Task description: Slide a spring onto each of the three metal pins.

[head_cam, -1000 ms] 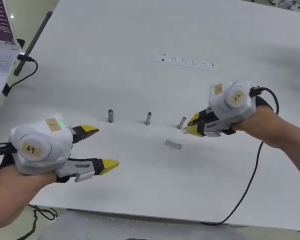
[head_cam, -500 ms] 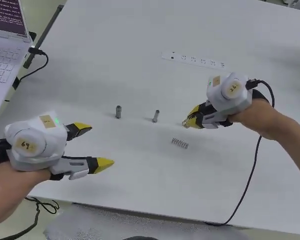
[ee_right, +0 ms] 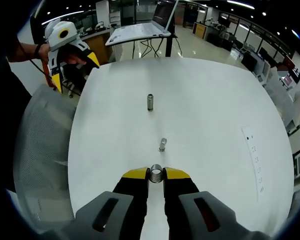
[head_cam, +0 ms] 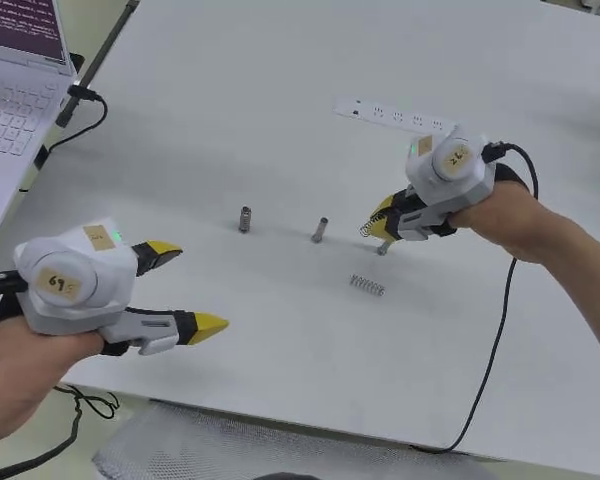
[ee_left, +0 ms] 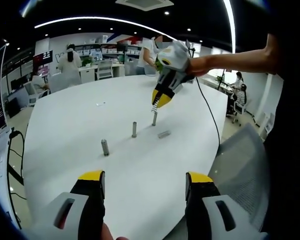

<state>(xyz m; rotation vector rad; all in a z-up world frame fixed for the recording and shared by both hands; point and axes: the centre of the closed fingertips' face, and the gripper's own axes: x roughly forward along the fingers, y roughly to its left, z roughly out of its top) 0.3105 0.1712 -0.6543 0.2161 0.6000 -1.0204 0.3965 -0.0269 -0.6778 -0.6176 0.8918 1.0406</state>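
Gripping a spring (ee_right: 156,173) end-on, the right tongs (head_cam: 379,223) tilt down over the rightmost pin (head_cam: 382,248); the left tongs (head_cam: 187,287) hover agape above the desk (head_cam: 280,120).

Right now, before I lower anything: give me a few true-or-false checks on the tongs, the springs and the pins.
1. The right tongs grip a spring. True.
2. The left tongs are shut on something. False: they are open and empty.
3. A loose spring lies on the table. True.
4. The gripped spring sits on the middle pin. False: that pin stands bare, apart from the right tongs.
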